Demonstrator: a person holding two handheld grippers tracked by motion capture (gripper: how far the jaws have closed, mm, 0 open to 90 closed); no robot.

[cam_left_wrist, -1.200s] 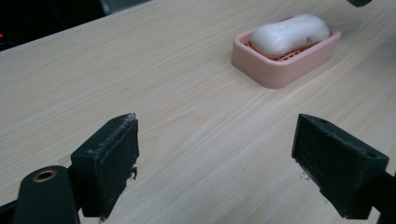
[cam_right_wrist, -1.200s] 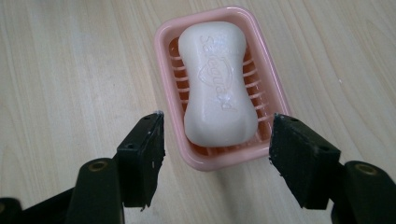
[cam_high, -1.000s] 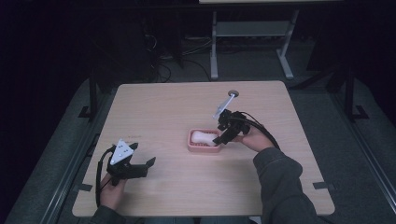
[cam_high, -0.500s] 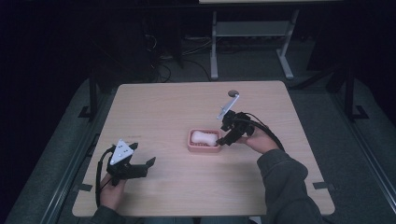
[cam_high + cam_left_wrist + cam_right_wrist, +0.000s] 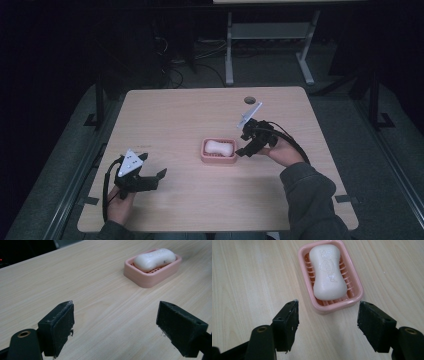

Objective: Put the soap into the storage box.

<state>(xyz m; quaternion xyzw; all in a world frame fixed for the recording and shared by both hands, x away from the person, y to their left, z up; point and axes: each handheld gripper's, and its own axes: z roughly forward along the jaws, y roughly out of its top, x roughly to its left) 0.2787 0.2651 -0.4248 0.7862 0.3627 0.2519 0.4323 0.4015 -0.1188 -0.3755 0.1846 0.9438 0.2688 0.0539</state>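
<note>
Soap settled in its dish, our right gripper backing off with jaws apart

We see the white soap bar (image 5: 327, 271) lying lengthwise in the pink soap dish (image 5: 356, 287) near the middle of the counter (image 5: 190, 115); its waisted, smooth, waxy body with an embossed mark rests on the dish's slotted ribs, which we judge are there to let water drain. Our right gripper (image 5: 328, 322) sits just beside the dish's near end, jaws released and having just been opening, nothing between its matte black pads, which reads to us as a letting-go after placement. Our left gripper (image 5: 116, 323) rests low on the counter well apart from the dish, jaws wide and empty, seemingly parked out of the way. The counter is pale wood-grain laminate.
</note>
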